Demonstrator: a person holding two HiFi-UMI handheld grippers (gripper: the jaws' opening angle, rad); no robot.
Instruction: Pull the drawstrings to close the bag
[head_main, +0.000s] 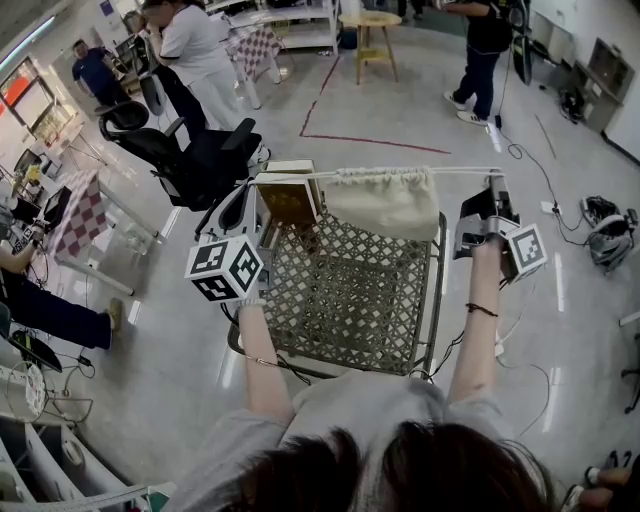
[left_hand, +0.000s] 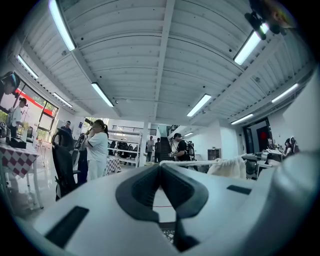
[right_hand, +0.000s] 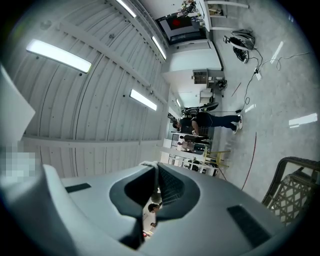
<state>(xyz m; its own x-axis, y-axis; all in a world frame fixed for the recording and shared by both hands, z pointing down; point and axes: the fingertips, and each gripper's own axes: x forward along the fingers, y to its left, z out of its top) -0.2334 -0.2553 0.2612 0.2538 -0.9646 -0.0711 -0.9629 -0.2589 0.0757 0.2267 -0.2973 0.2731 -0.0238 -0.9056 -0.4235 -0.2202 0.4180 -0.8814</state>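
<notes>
The left gripper (left_hand: 160, 166) and right gripper (right_hand: 153, 165) each clamp the taut, sideways drawstring (head_main: 455, 172); the cloth bag (head_main: 385, 202) hangs midway between them, upper centre.

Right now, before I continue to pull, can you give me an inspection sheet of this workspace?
Surface: metal lattice chair, below the bag.
Job's things: cream bag, top gathered, hangs on its drawstring, which runs taut between both grippers.
Clutter: brown box beside the bag; cannot tell what it is.
Grippers: left gripper and right gripper, jaws shut on the drawstring.
Cables: black cable on the floor at the right.
Surroundings: black office chair, wooden stool, bystander standing nearby.
</notes>
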